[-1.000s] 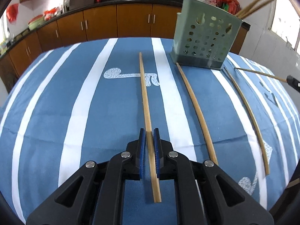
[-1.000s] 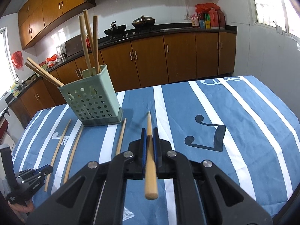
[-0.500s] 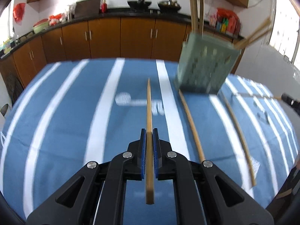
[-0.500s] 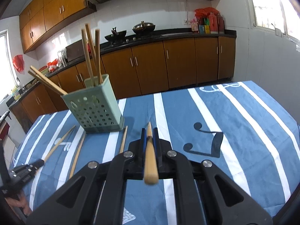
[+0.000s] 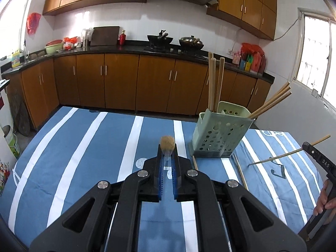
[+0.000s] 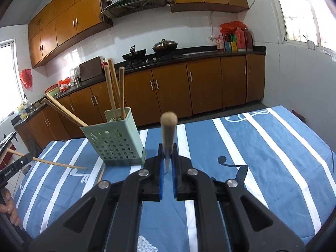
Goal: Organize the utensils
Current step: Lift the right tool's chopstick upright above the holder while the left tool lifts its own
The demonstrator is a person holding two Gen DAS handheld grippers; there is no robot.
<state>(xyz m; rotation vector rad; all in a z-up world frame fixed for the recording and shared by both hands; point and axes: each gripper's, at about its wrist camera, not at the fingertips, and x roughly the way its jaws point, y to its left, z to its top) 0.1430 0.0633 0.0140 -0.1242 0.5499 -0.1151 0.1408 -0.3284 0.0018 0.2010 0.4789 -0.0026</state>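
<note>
The left gripper (image 5: pixel 167 160) has its fingers clamped on a chopstick (image 5: pixel 167 143) pointing end-on at centre frame. The right gripper (image 6: pixel 167 163) likewise pinches a second chopstick (image 6: pixel 168 130). The green holder (image 5: pixel 220 135) stands right of centre on the striped bench (image 5: pixel 84 147), loose chopsticks (image 5: pixel 240 171) beside its base.
</note>
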